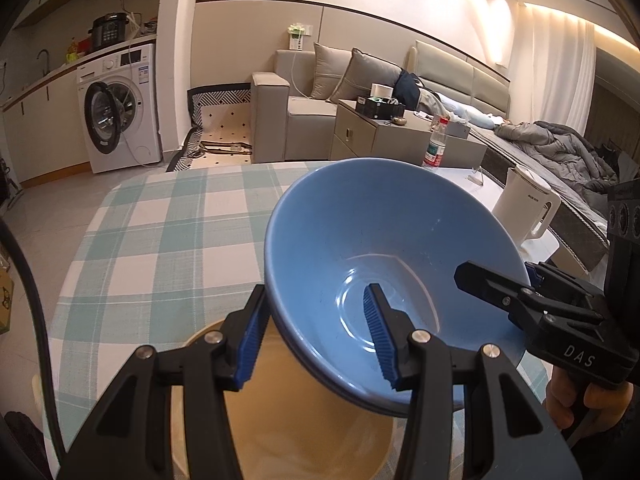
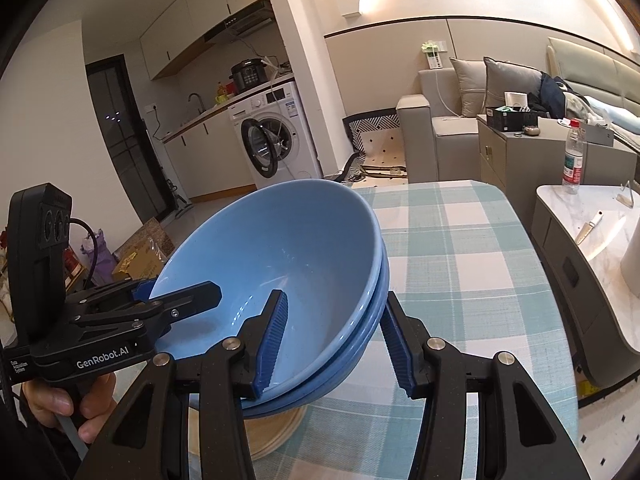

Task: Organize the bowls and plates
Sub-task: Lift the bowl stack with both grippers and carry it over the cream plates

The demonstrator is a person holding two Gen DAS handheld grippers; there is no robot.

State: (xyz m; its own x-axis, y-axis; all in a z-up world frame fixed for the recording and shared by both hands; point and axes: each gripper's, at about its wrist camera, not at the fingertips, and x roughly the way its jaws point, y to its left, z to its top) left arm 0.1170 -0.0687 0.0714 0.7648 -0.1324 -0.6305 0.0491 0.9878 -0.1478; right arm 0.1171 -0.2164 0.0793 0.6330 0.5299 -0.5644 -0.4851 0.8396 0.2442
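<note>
Nested blue bowls (image 1: 384,240) in both grippers' jaws

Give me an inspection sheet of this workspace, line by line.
Surface: round table with teal and white checked cloth.
Job's things: two nested glossy blue bowls, tilted, held above a tan round plate.
Clutter: nothing seen on the cloth besides these.
Grippers: left tool and right tool each straddle the bowls' rim, one finger inside, one outside; the right's outer pad looks slightly clear.
Cables: black cable behind the left tool.
Surroundings: white front-loading washing machine, grey sofa, clear plastic bottle and white electric kettle on a marble side table.
</note>
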